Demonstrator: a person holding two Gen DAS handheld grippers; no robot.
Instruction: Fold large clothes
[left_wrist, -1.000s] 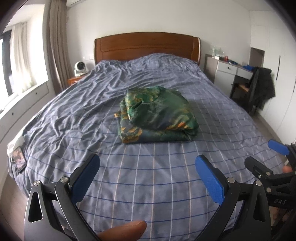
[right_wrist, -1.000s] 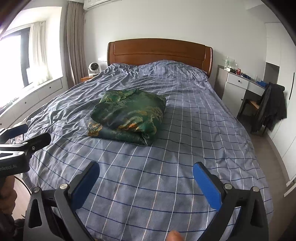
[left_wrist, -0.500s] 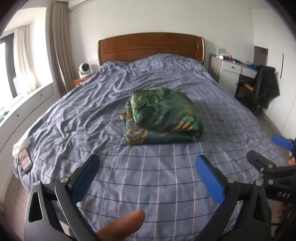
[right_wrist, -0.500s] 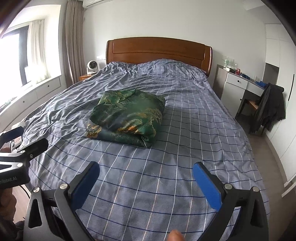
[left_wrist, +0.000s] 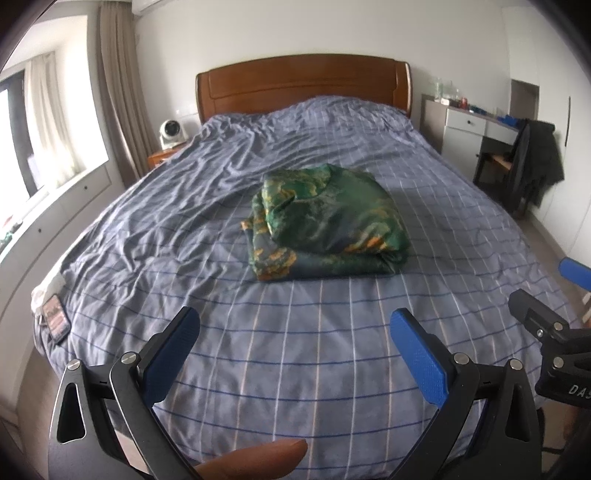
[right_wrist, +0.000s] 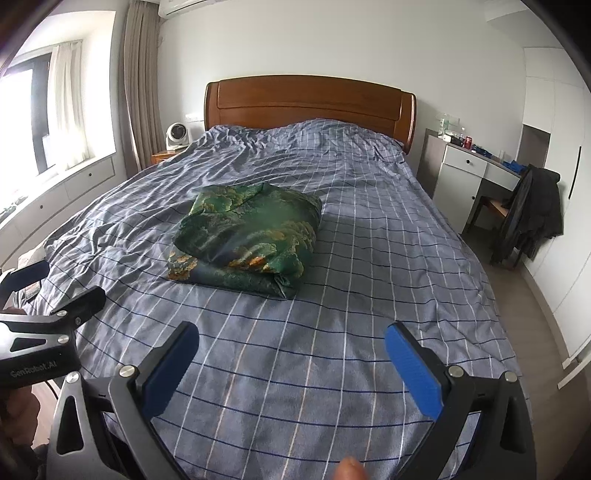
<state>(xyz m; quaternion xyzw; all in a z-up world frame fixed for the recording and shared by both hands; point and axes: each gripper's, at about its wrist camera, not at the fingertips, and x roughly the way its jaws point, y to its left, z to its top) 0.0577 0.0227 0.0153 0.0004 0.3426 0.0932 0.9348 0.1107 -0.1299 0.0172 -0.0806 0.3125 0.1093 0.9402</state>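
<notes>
Here, a folded green patterned garment (left_wrist: 325, 225) lies in the centre of the frame on a blue checked bed (left_wrist: 280, 354), looking soft, light and slippery, best pinched at its thick near edge, while the left gripper (left_wrist: 293, 334) and right gripper (right_wrist: 291, 349) hang well short, jaws wide apart, empty.

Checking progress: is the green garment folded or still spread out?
Folded: the green garment lies as a compact layered bundle mid-bed, stacked edges visible at its near side.

"GenRobot.AI" on left tool (right_wrist: 48, 295); "DA" on right tool (left_wrist: 546, 295)
</notes>
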